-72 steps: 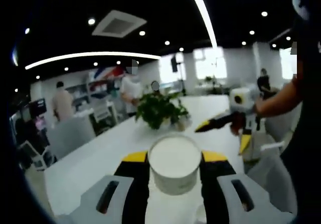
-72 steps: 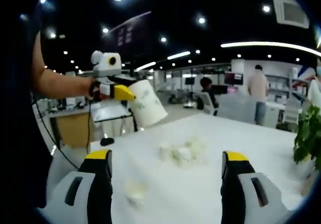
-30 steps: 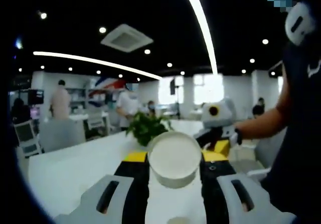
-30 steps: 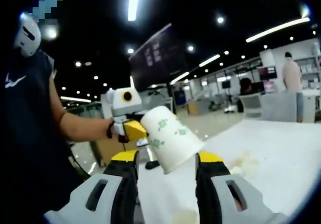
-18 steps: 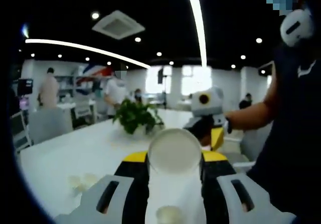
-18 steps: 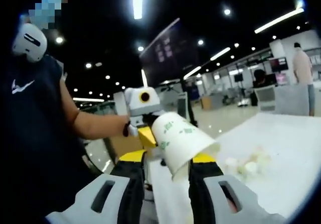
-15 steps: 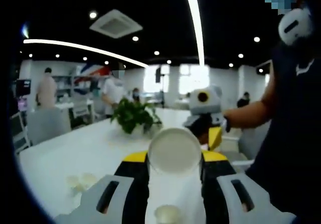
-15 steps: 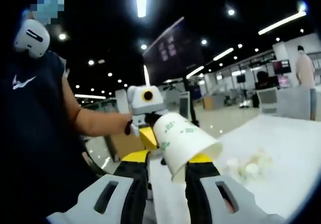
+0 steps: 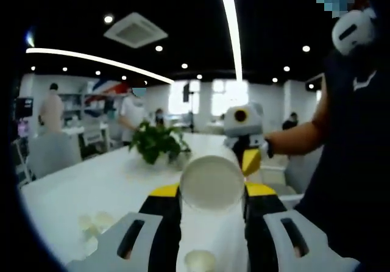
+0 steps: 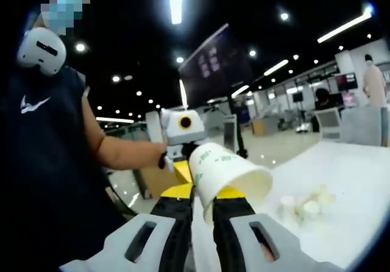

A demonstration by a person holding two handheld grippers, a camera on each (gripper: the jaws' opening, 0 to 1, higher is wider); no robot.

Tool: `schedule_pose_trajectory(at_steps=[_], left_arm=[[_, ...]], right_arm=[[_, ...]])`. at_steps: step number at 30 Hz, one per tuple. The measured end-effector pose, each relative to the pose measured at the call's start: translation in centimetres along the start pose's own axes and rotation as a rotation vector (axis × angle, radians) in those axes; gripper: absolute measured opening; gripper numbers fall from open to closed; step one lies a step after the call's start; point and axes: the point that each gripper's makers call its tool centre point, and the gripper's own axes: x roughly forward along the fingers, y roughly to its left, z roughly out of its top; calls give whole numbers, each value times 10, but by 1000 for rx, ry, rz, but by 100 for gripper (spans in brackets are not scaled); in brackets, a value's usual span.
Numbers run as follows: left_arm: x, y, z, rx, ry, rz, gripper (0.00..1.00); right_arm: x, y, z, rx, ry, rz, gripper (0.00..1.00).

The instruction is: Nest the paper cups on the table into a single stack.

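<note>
A white paper cup (image 9: 212, 183) with green print lies sideways in the air, its base facing the left gripper view. My left gripper (image 9: 212, 193) is shut on its sides near the base. In the right gripper view the same cup (image 10: 228, 169) points its open mouth down to the right, and my right gripper (image 10: 202, 204) has its jaws nearly together on the lower wall at the rim. The left gripper (image 10: 183, 132) holds the cup's far end there. The right gripper (image 9: 244, 144) shows just behind the cup. More cups (image 10: 304, 206) stand clustered on the white table (image 10: 347, 180).
A potted plant (image 9: 155, 143) stands further along the table (image 9: 79, 186). Loose cups (image 9: 91, 223) sit at its left, and one cup (image 9: 200, 261) is below my left jaws. The person's arm (image 10: 122, 153) and dark shirt are close by. People stand in the office behind.
My right jaws have closed from wide apart to nearly together on the cup's rim. Both views swung round as the two grippers came together; the left gripper has kept hold of the cup.
</note>
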Motion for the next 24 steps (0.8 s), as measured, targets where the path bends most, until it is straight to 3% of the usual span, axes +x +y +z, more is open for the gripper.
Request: schedule_pose_trajectory(at_steps=[19,21,24], left_arm=[[-2,3,3,14,-1,43,37],[-4,8,2,7,5,69,42],[-7,20,-4,-17,29,140,60]], right_arm=[[-1,15,18,0,8,45,0],[-3,14,22,-2,14,35,0],[-7,9,24,-3,59,10,0]])
